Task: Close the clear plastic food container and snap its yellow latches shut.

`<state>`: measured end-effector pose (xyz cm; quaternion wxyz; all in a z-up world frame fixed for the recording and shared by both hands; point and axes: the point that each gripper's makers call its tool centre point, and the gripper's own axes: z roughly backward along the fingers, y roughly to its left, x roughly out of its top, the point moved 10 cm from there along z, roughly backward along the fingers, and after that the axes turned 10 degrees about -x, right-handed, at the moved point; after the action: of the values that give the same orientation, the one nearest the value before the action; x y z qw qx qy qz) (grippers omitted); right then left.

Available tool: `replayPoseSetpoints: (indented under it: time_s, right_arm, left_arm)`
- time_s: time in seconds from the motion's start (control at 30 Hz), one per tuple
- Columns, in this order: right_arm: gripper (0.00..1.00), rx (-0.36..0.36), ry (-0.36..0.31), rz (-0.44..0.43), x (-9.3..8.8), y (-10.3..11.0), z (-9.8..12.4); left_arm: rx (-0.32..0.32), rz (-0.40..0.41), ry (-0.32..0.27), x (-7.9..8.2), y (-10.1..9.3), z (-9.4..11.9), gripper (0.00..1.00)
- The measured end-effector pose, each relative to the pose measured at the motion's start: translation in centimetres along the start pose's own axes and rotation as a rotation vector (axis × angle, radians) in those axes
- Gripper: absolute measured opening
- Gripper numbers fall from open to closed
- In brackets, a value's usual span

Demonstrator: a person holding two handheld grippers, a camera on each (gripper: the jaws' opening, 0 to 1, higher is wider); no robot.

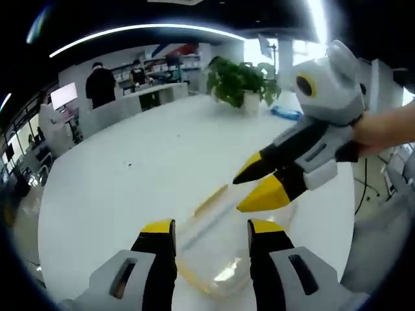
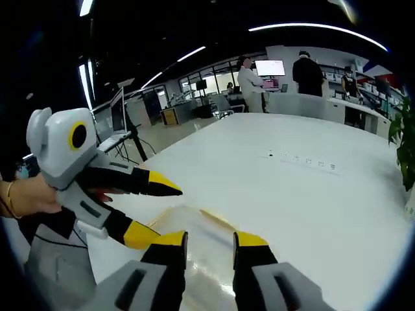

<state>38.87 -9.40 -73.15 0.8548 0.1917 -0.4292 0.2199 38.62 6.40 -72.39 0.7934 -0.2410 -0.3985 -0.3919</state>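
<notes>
The white counter (image 1: 130,175) spreads wide ahead of both tongs, giving a flat base to press against. On it, just beyond and partly between the tips of the left tongs (image 1: 211,228), lies the clear food container (image 1: 220,249) with a yellow latch (image 1: 211,201) along its far edge; nothing is visible inside it. The left tongs stand parted, gripping nothing. The right tongs (image 2: 211,238), also parted and empty, reach in from the opposite side, probably so the two can work the lid and latches together.
</notes>
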Motion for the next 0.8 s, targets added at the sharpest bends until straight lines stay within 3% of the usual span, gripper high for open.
replayPoseSetpoints:
  time_s: [0.53,0.8]
  right_arm:
    - [0.25,0.028,0.013,-0.027,0.4,0.1,-1.5]
    - [0.27,0.035,0.011,-0.016,1.0,-0.6,-1.8]
  left_arm:
    - [-0.050,-0.009,0.029,-1.2,-1.0,0.4,0.42]
    - [-0.079,-0.066,0.039,-1.3,-1.7,0.8,0.43]
